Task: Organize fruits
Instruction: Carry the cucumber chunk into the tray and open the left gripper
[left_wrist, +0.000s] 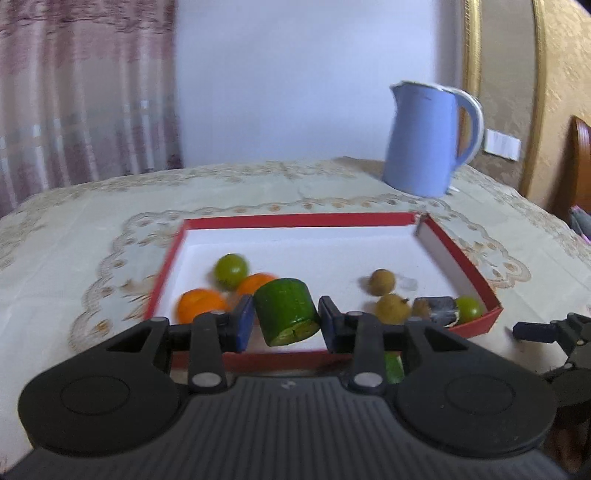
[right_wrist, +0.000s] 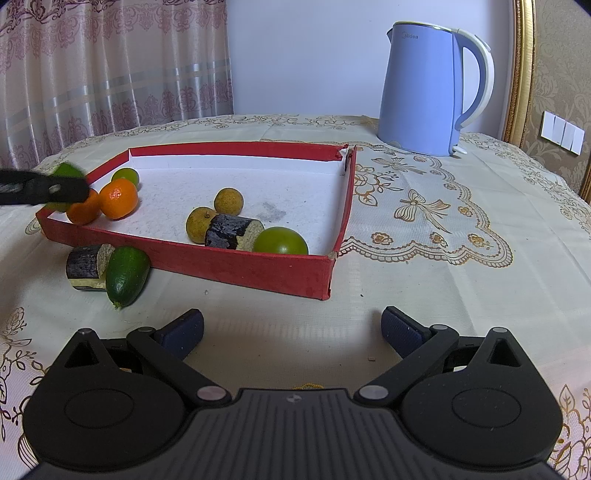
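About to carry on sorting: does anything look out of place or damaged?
Yes. Two pieces lie on the cloth outside the red tray, by its near wall: a dark cut chunk and a green fruit. The tray's far right corner looks split open.

At the upper right of both views we see a pale blue electric kettle (right_wrist: 424, 88) with a white handle, standing upright on the tabletop (right_wrist: 443, 258), which is covered by a cream cloth with gold lace-like embroidery. Behind it, we see a plain white wall (right_wrist: 306, 55) filling the upper middle of the frame. A pink patterned curtain (right_wrist: 110, 66) hangs at the upper left. At the far right edge we make out a gold-trimmed panel (right_wrist: 522, 66) and a white wall switch plate (right_wrist: 563, 132).
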